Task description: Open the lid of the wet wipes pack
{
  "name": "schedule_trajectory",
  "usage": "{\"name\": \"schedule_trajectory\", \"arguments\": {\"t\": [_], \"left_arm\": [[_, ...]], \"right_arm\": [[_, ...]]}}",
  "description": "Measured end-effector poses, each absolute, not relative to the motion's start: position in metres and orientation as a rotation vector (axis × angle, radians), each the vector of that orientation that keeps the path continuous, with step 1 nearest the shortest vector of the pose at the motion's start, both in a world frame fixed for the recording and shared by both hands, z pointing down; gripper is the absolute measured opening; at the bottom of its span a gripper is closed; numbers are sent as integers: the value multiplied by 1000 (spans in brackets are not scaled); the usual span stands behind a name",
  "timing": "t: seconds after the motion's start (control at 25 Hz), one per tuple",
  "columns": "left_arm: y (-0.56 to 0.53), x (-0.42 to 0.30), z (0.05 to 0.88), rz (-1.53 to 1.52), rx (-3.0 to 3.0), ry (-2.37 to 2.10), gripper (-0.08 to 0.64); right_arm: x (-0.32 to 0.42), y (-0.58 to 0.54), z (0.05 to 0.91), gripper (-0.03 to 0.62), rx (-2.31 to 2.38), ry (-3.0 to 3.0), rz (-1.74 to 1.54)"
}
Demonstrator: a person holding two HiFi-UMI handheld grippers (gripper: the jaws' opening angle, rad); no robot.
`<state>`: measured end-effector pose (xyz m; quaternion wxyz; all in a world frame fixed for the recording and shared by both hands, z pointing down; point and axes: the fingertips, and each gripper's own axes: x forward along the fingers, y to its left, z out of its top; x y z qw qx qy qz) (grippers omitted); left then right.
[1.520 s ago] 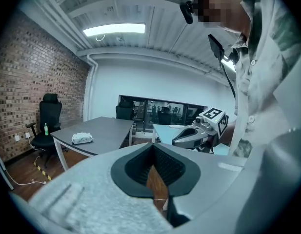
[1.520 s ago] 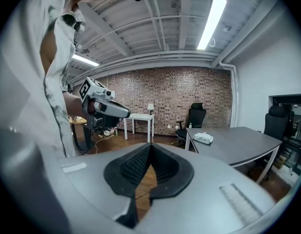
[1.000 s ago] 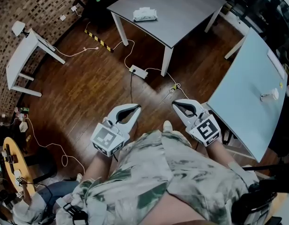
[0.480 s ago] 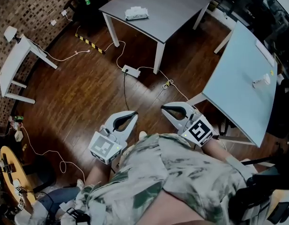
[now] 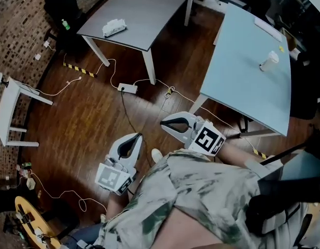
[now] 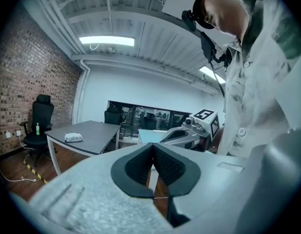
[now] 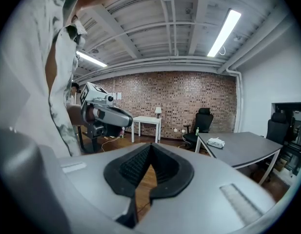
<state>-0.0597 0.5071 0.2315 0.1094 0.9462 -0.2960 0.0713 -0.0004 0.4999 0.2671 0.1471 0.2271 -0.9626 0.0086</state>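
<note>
Grey surface (image 5: 149,4): one wipes pack (image 5: 114,27) on it. Left tongs (image 5: 137,136) and right tongs (image 5: 166,124), both closed and empty, over wooden floor (image 5: 87,113).

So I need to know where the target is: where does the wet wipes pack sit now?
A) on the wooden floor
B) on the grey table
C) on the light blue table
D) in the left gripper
B: the wet wipes pack lies on the grey table, far from the left gripper and right gripper, both shut on nothing.
</note>
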Motion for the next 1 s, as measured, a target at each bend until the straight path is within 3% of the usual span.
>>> {"name": "schedule_trajectory", "arguments": {"t": [0.56,1.0], "left_arm": [[521,-13,239,260,2782,-830,3],[513,-26,247,268,2771,-851,3]], "right_arm": [[39,519,273,6,642,-2768,-6],[27,512,280,6,616,-2745,-29]]}}
